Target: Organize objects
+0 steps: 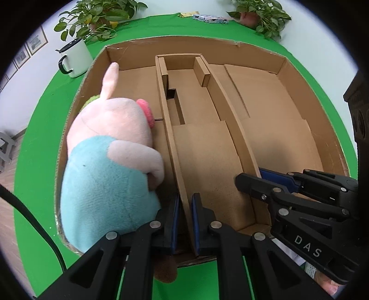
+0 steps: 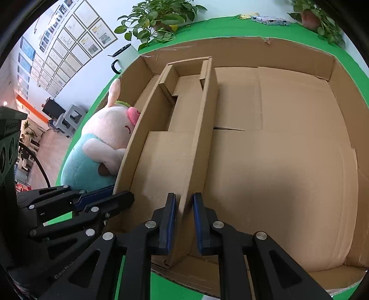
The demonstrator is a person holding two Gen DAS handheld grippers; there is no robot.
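Observation:
A large open cardboard box (image 1: 233, 43) lies on a green table. Inside it stands a narrow cardboard insert tray (image 1: 203, 143) with two long walls. A pink plush pig in a blue shirt (image 1: 108, 161) lies in the box's left section, against the insert. My left gripper (image 1: 185, 221) straddles the insert's left wall (image 1: 170, 143), jaws close around it. My right gripper (image 2: 184, 221) straddles the insert's right wall (image 2: 200, 129) the same way. The right gripper also shows in the left wrist view (image 1: 258, 182). The left gripper shows in the right wrist view (image 2: 108, 196).
A white enamel mug (image 1: 75, 57) stands left of the box. Potted plants (image 1: 96, 18) (image 1: 260, 16) and a flat packet (image 1: 209, 18) sit at the table's far edge. The box's right section (image 2: 288, 161) holds nothing visible.

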